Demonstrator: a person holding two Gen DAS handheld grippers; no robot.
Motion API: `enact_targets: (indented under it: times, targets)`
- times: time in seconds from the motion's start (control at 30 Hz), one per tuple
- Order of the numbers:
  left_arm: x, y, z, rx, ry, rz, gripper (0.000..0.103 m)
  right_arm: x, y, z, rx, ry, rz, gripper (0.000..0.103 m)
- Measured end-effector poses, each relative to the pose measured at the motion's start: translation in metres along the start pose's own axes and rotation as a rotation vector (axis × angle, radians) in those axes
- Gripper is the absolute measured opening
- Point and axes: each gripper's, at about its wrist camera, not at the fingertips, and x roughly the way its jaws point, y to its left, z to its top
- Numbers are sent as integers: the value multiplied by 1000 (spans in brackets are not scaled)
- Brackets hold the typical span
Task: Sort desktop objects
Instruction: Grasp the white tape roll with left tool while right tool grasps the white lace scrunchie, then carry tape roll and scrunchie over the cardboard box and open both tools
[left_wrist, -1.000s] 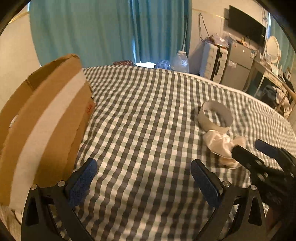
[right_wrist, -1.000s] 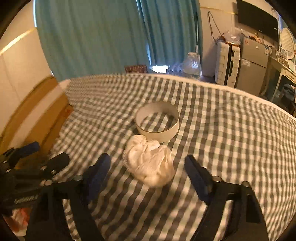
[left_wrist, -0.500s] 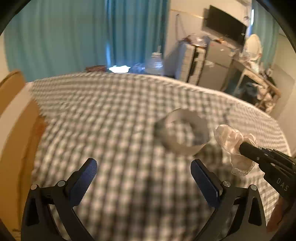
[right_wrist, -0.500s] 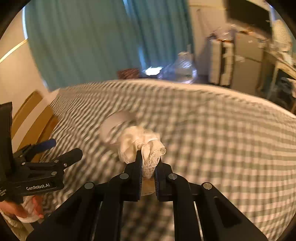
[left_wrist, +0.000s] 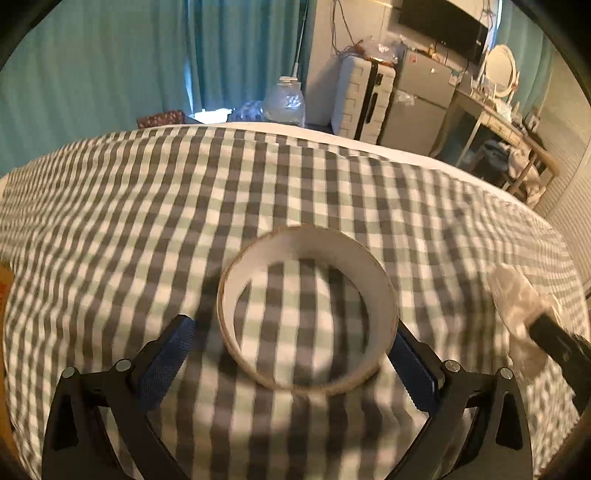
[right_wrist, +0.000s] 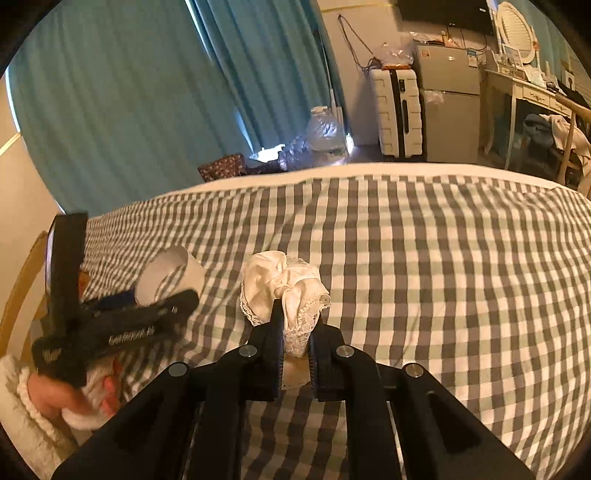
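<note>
Tape ring (left_wrist: 308, 317), a wide white cardboard hoop with nothing inside it but the checked cloth, lies flat on the bed between the wide-spread fingers of the left gripper (left_wrist: 291, 363); the blue pad (left_wrist: 166, 360) on one side stands a little off its wall, while the other pad (left_wrist: 413, 373) sits just beside or against it, which of the two I cannot tell. The right gripper (right_wrist: 295, 332) has its fingers pinched narrow on a cream cloth (right_wrist: 282, 291) with a lace edge, bunched and crumpled, held up off the checked bed cover (right_wrist: 443, 277). From the right wrist view the ring (right_wrist: 170, 275) shows to the left of the cloth, partly behind the left gripper (right_wrist: 122, 326) and the hand (right_wrist: 70, 400) that carries it. Half a second earlier the ring lay well ahead of the left fingers and blurred; it now sits between them. The cloth was already clamped then and is clamped the same way now. Beyond the bed hang teal curtains (right_wrist: 129, 92), with a white suitcase (right_wrist: 397, 107) and a small grey fridge (right_wrist: 448, 99) by the wall.
</note>
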Motion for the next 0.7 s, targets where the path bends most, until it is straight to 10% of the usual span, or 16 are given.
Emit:
enact_targets:
  times: [0.07,0.7]
  targets:
    - [1,-7,5,37,7,-19,83,4,1,-3,4,9,1,10]
    - [-130,16,4,23,-102,-6,83,-48,90,4,-75,-14,71,10]
